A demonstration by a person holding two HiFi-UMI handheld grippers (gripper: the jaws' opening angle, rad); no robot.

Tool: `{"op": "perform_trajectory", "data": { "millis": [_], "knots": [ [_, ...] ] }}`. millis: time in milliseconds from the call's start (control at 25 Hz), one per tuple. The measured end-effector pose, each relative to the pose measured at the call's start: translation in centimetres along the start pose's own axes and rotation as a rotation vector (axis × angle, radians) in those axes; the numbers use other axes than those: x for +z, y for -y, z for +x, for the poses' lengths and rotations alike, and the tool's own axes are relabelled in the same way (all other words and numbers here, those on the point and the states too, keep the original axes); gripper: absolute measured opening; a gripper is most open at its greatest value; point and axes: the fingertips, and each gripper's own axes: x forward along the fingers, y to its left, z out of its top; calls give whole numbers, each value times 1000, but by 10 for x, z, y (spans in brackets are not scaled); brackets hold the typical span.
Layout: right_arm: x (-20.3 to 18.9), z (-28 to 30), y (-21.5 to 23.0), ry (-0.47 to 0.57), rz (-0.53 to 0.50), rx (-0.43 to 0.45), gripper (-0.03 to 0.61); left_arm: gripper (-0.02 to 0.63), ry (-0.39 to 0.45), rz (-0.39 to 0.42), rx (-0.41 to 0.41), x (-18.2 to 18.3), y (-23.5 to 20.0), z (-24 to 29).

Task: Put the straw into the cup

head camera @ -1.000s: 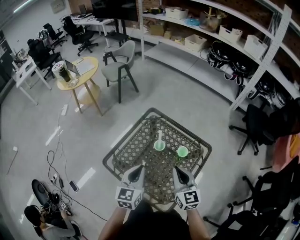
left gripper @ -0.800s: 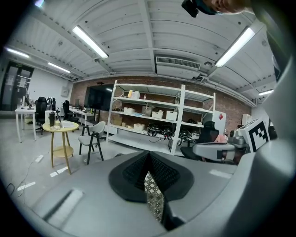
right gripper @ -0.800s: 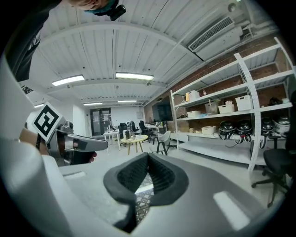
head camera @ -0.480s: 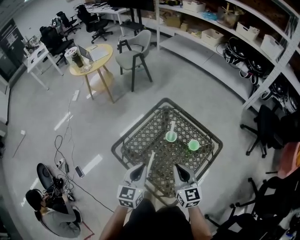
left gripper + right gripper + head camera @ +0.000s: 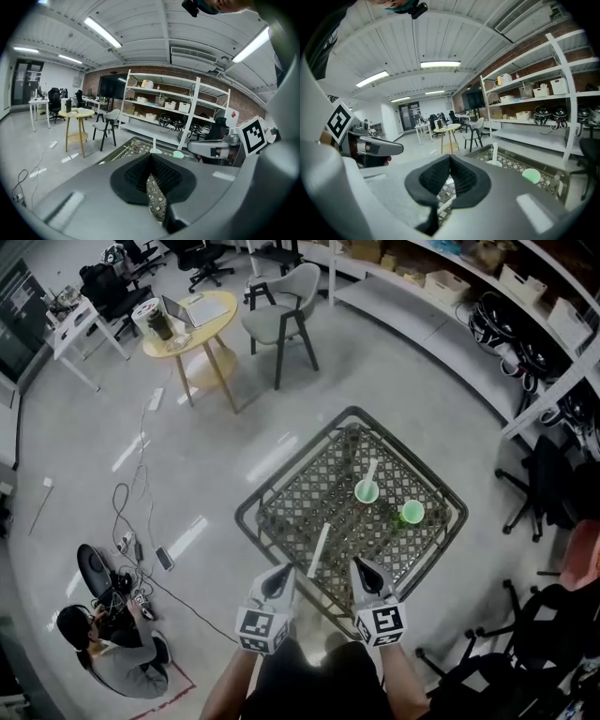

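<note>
A white straw lies loose on the lattice top of the dark metal table, just ahead of my left gripper. Farther back a green cup stands with another white straw upright in it. A second green cup, with nothing in it, stands to its right. My right gripper hovers at the table's near corner. Both grippers are shut and hold nothing. The right gripper view shows the cup with the straw and the other green cup beyond the right gripper.
A yellow round table with a laptop and a grey chair stand far back. Shelving runs along the upper right, with black office chairs at the right. A person sits on the floor at lower left beside cables.
The view has shifted, so the table sits higher in the picture and farther from both grippers. The loose straw, earlier partly hidden by the left gripper, now lies in full view.
</note>
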Motion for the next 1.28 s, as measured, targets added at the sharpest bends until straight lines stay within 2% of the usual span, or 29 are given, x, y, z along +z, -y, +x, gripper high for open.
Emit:
{"op": "perform_trajectory", "data": {
  "millis": [240, 640, 1120, 1280],
  "knots": [
    [-38, 41, -2, -63, 28, -54, 3, 6, -68, -32, -36, -38, -40, 21],
    [-100, 92, -5, -175, 107, -100, 3, 6, -159, -82, -92, -92, -79, 56],
    [-150, 138, 11, -261, 137, -121, 3, 6, -237, -94, -130, -138, -102, 93],
    [-164, 150, 18, -284, 183, -135, 5, 6, -251, -100, -134, -145, -108, 103]
  ]
}}
